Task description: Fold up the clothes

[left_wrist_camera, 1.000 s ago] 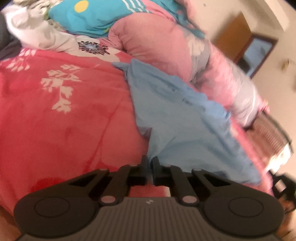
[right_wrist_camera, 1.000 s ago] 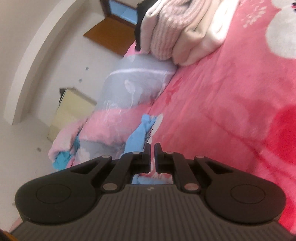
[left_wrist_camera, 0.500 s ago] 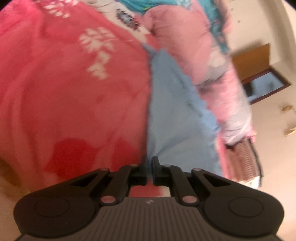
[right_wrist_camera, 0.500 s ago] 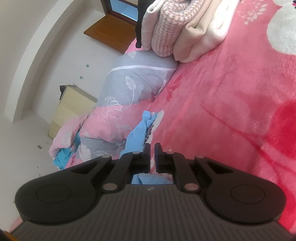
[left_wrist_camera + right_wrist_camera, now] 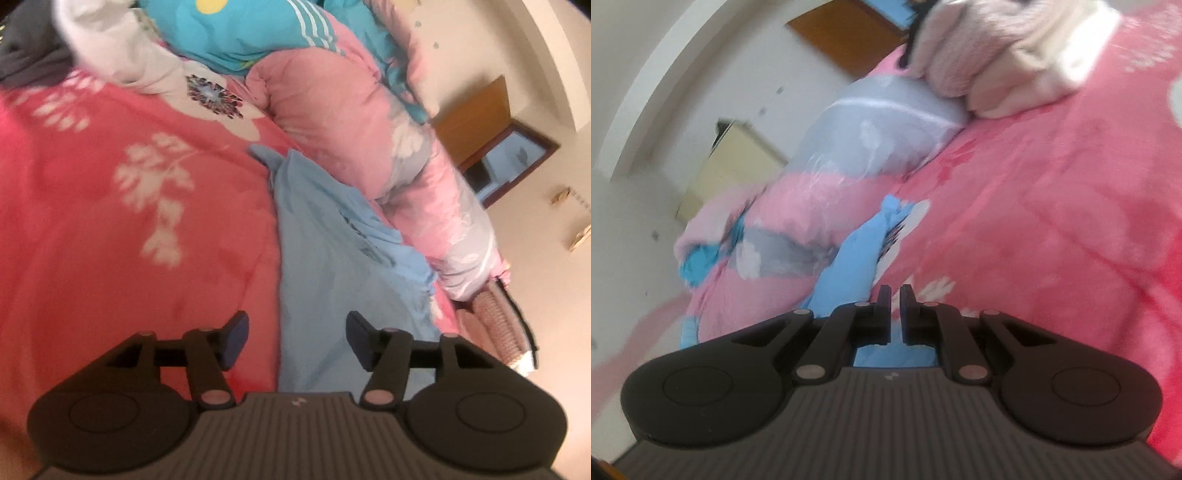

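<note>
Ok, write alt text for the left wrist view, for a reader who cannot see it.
The left gripper, its jaws just opened and holding nothing, hovers over the near edge of a light blue garment spread on a red floral blanket. A rolled pink quilt lies beyond it, with loose clothes piled at the top left.

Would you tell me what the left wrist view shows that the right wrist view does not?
Only the left wrist view shows the left gripper, its jaws just opened over the edge of the light blue garment, plus a turquoise striped garment and a white one. Only the right wrist view shows the right gripper, shut, and a beige cabinet. Both show the blue garment, the red floral blanket and the rolled pink quilt.
</note>
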The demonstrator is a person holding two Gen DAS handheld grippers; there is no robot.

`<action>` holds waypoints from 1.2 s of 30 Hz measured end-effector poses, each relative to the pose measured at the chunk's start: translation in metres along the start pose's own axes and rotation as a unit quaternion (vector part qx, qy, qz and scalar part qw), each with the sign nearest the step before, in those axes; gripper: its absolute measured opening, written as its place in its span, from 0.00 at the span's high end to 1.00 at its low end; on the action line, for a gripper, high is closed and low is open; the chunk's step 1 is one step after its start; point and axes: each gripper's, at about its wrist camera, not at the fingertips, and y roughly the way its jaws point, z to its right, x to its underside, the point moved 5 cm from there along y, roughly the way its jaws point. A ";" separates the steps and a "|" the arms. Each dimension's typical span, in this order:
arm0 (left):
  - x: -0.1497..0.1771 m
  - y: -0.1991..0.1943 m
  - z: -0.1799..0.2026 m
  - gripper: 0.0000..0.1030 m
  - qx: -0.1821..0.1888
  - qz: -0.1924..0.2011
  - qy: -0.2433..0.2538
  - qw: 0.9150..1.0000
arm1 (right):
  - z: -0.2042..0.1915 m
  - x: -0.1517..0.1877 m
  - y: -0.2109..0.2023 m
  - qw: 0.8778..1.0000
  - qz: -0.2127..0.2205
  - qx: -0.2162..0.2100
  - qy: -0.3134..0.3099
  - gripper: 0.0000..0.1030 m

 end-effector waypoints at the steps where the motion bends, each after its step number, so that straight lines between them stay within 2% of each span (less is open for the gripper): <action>1: -0.008 0.014 -0.002 0.41 -0.007 -0.005 0.007 1.000 | -0.005 0.003 0.003 1.000 -0.009 -0.006 -0.013 0.95; 5: -0.054 0.073 -0.005 0.40 -0.044 -0.015 0.032 0.998 | -0.025 0.019 0.018 0.995 -0.066 -0.047 -0.053 0.94; 7: -0.074 0.101 0.000 0.40 -0.060 -0.015 0.044 0.997 | -0.031 0.026 0.025 0.992 -0.090 -0.053 -0.068 0.94; 12: -0.114 0.165 0.008 0.43 -0.093 -0.015 0.059 0.994 | -0.031 0.029 0.034 0.991 -0.111 -0.052 -0.058 0.94; 13: -0.118 0.173 0.008 0.48 -0.100 -0.012 0.062 0.993 | -0.029 0.029 0.037 0.991 -0.114 -0.051 -0.051 0.94; 15: -0.125 0.185 0.010 0.69 -0.113 -0.008 0.074 0.991 | -0.026 0.029 0.041 0.991 -0.121 -0.046 -0.040 0.94; 16: -0.128 0.188 0.011 0.96 -0.117 -0.011 0.079 0.990 | -0.024 0.029 0.043 0.990 -0.126 -0.044 -0.039 0.94; 18: -0.134 0.193 0.012 0.95 -0.124 -0.017 0.088 0.988 | -0.025 0.031 0.045 0.989 -0.134 -0.043 -0.042 0.94; 21: -0.153 0.190 0.017 0.95 -0.124 0.007 0.098 0.987 | -0.030 0.035 0.048 0.987 -0.143 -0.045 -0.059 0.94; 28: -0.187 0.218 0.010 0.95 -0.141 0.005 0.080 0.987 | -0.033 0.042 0.052 0.983 -0.164 -0.043 -0.072 0.94; 33: -0.190 0.232 -0.003 0.94 -0.159 0.004 0.076 0.984 | -0.031 0.041 0.053 0.983 -0.165 -0.042 -0.063 0.94; 35: -0.188 0.229 -0.004 0.87 -0.158 0.000 0.075 0.985 | -0.030 0.040 0.053 0.983 -0.165 -0.042 -0.061 0.94; 36: -0.187 0.226 -0.004 0.86 -0.157 -0.005 0.073 0.985 | -0.030 0.040 0.053 0.983 -0.166 -0.042 -0.060 0.94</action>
